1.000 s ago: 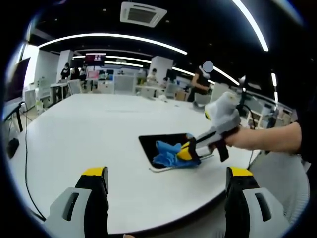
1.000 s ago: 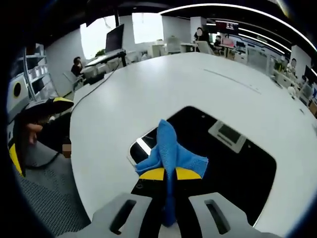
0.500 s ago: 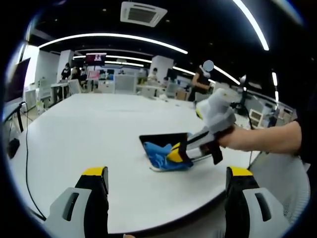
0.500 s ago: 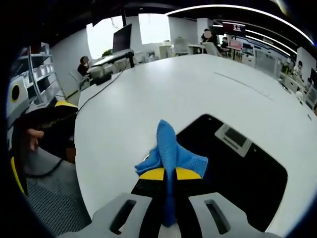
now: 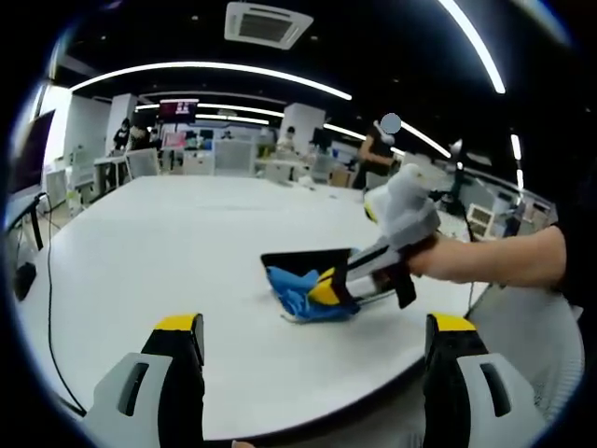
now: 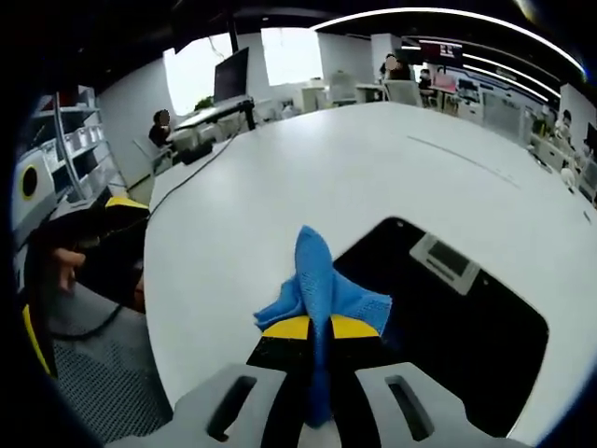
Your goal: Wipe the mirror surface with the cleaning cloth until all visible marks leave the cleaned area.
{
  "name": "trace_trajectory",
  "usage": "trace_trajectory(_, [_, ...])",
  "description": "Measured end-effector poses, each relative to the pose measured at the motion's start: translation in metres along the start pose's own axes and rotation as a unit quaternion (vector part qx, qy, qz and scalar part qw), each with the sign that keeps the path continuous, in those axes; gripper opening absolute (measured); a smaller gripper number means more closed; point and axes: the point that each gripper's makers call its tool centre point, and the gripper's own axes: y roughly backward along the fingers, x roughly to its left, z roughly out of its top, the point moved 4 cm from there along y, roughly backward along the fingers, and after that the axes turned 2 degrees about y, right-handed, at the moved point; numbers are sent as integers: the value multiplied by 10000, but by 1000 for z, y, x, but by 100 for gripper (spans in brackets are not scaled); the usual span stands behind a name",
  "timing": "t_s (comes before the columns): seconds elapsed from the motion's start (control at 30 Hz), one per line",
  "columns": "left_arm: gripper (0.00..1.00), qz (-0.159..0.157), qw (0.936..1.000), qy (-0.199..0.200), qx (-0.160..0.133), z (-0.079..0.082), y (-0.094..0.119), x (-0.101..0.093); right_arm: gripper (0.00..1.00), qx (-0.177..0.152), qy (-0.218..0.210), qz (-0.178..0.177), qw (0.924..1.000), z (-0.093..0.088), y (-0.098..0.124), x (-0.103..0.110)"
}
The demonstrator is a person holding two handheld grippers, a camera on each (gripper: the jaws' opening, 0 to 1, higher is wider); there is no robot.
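The right tongs (image 6: 315, 329) are gripping the blue cleaning cloth (image 6: 320, 289), pressing it at the near edge of the dark mirror (image 6: 466, 327) lying on the white surface (image 6: 280, 187). The left tongs (image 5: 312, 350) are hanging released, well apart. No marks are discernible; wiping looks underway, its completeness unclear.

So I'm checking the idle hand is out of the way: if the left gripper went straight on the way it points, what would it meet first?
Probably bare white table. The left gripper is open and holds nothing; the blue cloth and mirror lie slightly right of its line, though depth is hard to judge.
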Motion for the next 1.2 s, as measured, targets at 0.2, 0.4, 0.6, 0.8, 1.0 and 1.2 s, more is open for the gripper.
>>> trace_trajectory(0.2, [99, -7, 10000, -19, 7, 0, 0, 0, 1, 0, 10, 18, 10000, 2, -2, 2])
trace_trajectory(0.4, [99, -8, 10000, -16, 25, 0, 0, 0, 1, 4, 31, 66, 10000, 4, -4, 4])
trace_trajectory(0.6, [99, -8, 10000, -4, 30, 0, 0, 0, 1, -2, 41, 101, 9999, 6, -6, 7])
trace_trajectory(0.8, [99, -10, 10000, 2, 31, -1, 0, 0, 1, -1, 65, 121, 9999, 6, -6, 8])
trace_trajectory(1.0, [99, -9, 10000, 12, 28, -1, 1, 0, 0, 28, 5, 195, 9998, 6, -6, 6])
trace_trajectory(1.2, [99, -12, 10000, 21, 28, -1, 1, 0, 0, 60, 0, 263, 9996, 8, -6, 5])
